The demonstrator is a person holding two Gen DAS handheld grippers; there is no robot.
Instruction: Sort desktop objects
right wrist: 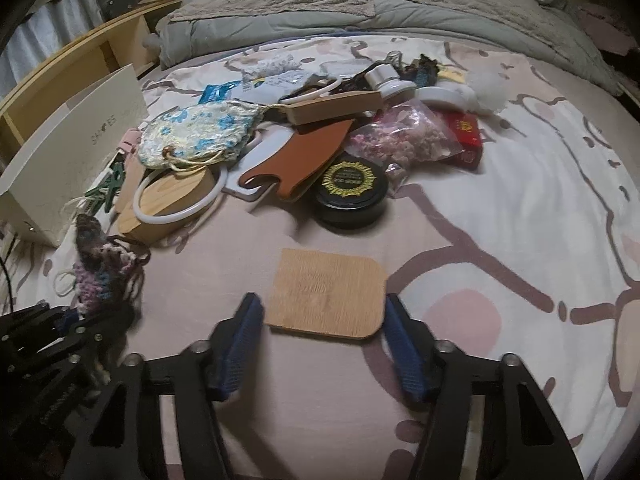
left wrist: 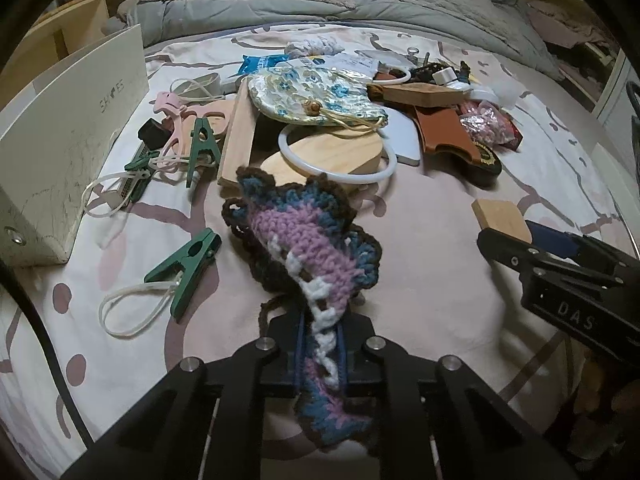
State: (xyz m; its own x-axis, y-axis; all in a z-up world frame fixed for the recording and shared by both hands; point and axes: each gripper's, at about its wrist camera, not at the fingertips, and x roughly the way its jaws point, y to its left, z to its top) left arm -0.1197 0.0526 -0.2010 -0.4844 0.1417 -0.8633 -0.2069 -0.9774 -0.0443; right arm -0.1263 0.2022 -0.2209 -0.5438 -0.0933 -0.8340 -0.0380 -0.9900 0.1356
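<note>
Left gripper (left wrist: 320,344) is clamped on the crocheted piece (left wrist: 308,240), a purple, blue and brown yarn item; it is pinched at its near end and stands up and away from the jaws, off the bedspread (left wrist: 432,264), long axis running near-to-far. Right gripper (right wrist: 322,344) has its jaws wide apart, blue pads either side of the flat wooden coaster (right wrist: 328,296), which lies on the bedspread just beyond the fingertips; pads look close to its left and right edges, contact not certain. Coaster sits dead ahead of the right claw, its flat near edge square to the fingers, so the right hand is clearly the nearer one. The main clutter pile, including the floral pouch (right wrist: 200,136) and black round tin (right wrist: 350,196), lies farther away; the white box (left wrist: 68,136) stands at far left. Judgement: a straight close should catch the coaster across its width, though it is thin and may slip.
</note>
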